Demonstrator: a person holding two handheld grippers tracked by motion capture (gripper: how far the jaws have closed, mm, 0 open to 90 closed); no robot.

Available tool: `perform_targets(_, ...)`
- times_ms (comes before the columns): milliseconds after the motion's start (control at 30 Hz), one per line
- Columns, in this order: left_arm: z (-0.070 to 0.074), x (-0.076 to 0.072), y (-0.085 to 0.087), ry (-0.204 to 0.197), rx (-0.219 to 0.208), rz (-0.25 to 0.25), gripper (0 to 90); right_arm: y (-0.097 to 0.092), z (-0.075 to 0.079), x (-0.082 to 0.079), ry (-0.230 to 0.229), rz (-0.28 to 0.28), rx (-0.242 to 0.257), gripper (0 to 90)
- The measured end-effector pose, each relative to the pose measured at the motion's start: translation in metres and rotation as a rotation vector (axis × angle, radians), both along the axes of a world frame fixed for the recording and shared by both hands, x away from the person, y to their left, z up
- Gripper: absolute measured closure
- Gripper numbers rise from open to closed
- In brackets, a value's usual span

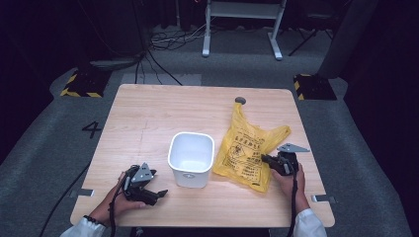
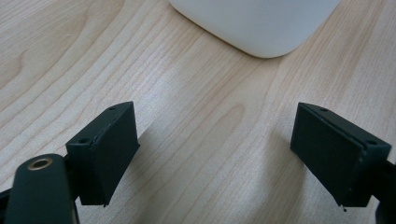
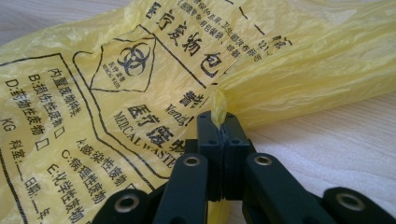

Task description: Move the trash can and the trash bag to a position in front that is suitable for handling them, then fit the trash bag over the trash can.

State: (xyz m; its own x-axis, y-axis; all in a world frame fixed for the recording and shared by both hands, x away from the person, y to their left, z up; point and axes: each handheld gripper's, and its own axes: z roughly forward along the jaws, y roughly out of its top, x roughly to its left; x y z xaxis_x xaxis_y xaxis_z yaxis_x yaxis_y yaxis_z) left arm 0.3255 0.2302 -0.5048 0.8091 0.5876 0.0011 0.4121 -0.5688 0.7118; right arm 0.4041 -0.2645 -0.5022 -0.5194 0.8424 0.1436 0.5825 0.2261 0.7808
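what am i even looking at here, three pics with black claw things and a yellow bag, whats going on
No robot here: a person sits at a wooden table holding a hand-operated two-jaw gripper in each hand. The wide picture comes from a camera above the table. The other two come from small cameras riding on each gripper, looking along its black jaws.

On the table stand a white plastic bin and, to its right, a yellow medical-waste bag printed with a biohazard symbol.

The left gripper rests near the bin with its jaws wide apart and nothing between them. The right gripper has its jaws shut on a fold of the bag's thin plastic.
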Motion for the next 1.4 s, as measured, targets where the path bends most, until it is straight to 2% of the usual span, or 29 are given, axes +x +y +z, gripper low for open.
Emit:
perform_targets(233,0.0,0.001,0.0,0.001,0.0,-0.026,14.9,-0.005,0.001,0.0,0.001,-0.01,0.049,89.9)
perform_targets(300,0.0,0.002,-0.002,0.005,-0.004,-0.04,14.8,-0.007,0.002,0.001,0.004,-0.015,0.081,89.9)
perform_targets(433,0.0,0.006,-0.006,0.004,0.001,-0.077,14.7,-0.012,0.008,0.003,-0.015,-0.028,0.108,89.9)
perform_targets(633,0.0,0.015,-0.014,0.004,-0.001,-0.105,14.3,-0.02,0.027,0.004,-0.068,-0.04,0.146,90.0)
perform_targets(1000,0.0,0.036,-0.004,0.006,-0.004,-0.057,14.4,-0.02,0.051,0.003,-0.142,-0.039,0.193,90.0)
perform_targets(1400,0.0,0.05,-0.014,0.007,0.0,-0.067,14.3,-0.008,0.094,-0.002,-0.237,-0.002,0.215,90.0)
